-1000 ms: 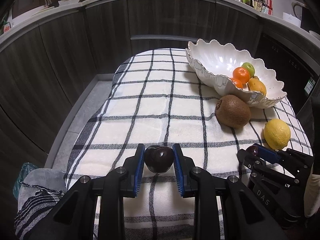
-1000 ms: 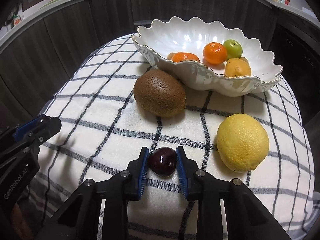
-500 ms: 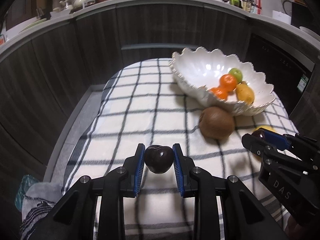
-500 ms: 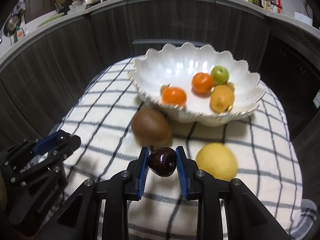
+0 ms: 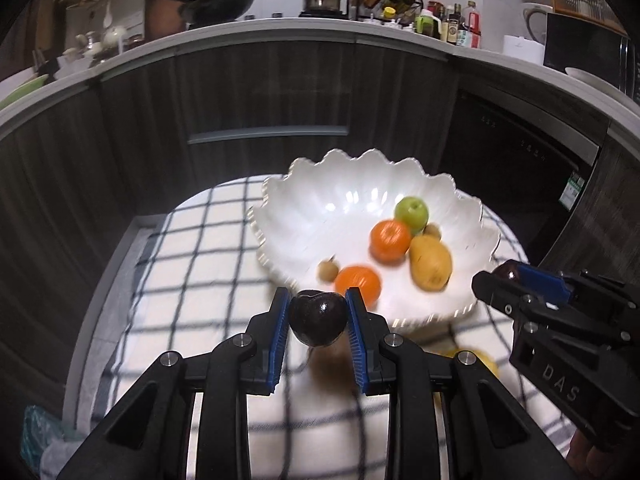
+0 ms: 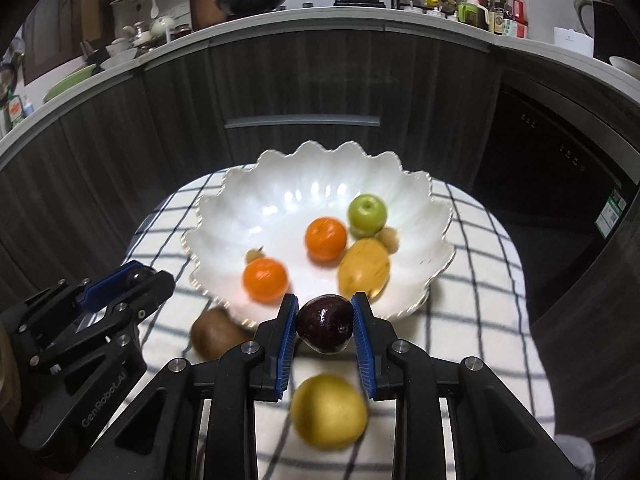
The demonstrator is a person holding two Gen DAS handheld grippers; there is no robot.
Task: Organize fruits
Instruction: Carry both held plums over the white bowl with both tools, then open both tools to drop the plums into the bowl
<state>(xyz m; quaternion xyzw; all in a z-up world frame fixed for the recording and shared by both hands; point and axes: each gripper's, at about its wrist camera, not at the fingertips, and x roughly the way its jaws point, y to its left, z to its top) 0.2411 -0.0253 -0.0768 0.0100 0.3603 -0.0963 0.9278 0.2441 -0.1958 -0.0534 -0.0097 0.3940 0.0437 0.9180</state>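
Sideways, stem-dimpled plum (image 5: 318, 322) in gripper (image 5: 318, 320)

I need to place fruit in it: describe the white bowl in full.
The white bowl looks like glossy ceramic, wide and shallow, with a scalloped rim. It stands upright on the checked cloth. Inside, toward its right half, lie two oranges, a green apple, a yellow fruit and two small tan ones. Neither gripper touches it.

checked cloth (image 6: 480, 280) — bowl (image 6: 240, 208) | kiwi (image 6: 212, 332) | lemon (image 6: 328, 412)
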